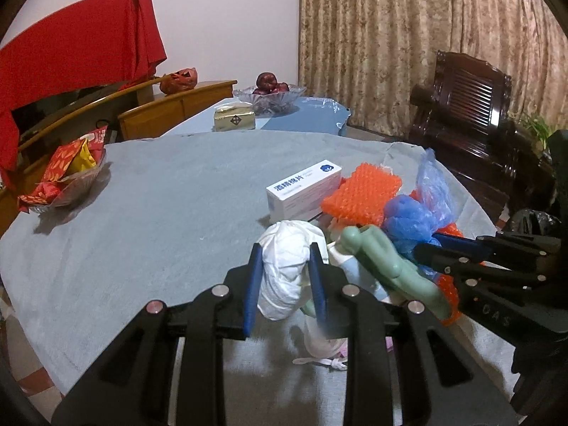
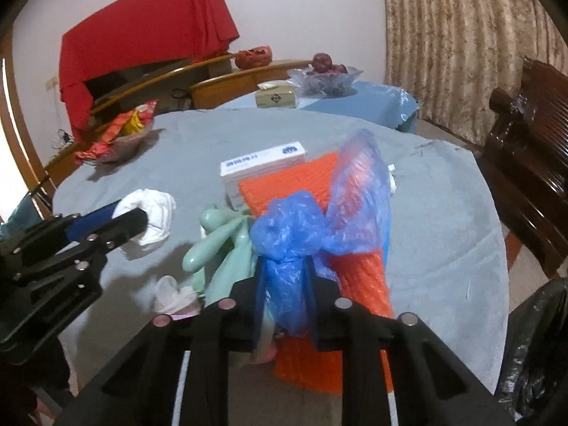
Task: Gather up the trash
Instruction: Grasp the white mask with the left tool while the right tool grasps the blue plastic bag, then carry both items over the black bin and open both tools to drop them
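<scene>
A plain pale wall is seen at the back, with heavy beige patterned curtains hung on the right. A dark carved wooden chair is parked by the grey-covered tabletop, and red cloth is draped over wooden furniture.

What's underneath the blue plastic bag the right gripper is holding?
Under the blue plastic bag lies orange bubble wrap on the grey tablecloth. Whatever sits beneath the wrap is covered.

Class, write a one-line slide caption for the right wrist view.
Right gripper clamps a crumpled blue plastic bag above orange bubble wrap on the grey-clothed table.
</scene>
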A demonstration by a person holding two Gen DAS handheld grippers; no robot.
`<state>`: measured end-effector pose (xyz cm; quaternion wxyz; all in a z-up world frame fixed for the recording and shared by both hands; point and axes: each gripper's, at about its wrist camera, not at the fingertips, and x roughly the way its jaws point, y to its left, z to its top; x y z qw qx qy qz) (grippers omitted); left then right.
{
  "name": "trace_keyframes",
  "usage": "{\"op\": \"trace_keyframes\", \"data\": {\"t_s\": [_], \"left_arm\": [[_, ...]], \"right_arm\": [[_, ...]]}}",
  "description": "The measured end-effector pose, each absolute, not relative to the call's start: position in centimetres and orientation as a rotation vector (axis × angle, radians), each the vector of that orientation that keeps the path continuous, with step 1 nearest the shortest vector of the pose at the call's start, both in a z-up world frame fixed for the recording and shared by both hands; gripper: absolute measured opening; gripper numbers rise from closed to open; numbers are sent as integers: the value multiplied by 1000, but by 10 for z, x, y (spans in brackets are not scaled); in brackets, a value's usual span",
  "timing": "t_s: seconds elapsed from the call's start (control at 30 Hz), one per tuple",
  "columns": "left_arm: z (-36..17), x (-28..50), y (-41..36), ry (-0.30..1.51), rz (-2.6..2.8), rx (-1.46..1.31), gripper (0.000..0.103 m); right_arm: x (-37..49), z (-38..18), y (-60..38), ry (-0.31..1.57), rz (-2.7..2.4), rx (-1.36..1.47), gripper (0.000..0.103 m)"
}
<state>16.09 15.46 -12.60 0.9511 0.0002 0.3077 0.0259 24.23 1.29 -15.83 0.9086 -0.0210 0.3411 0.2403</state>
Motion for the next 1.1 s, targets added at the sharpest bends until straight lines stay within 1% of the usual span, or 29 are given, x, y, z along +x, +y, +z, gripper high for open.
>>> {"op": "trace_keyframes", "data": {"t_s": [0.27, 0.57, 0.8, 1.1], "left_arm": [[-101, 144, 140, 569, 42, -4, 25], [-62, 126, 88, 496, -71, -2, 25], [-54, 118, 25, 479, -194, 7, 25], [-61, 114, -57, 485, -347, 48, 25]], "right_arm": [[214, -110, -13, 594, 522, 7, 16], [183, -68, -70, 515, 448, 25, 16], [153, -66, -131, 518, 331, 20, 16], [122, -79, -214, 545, 162, 61, 16]]}}
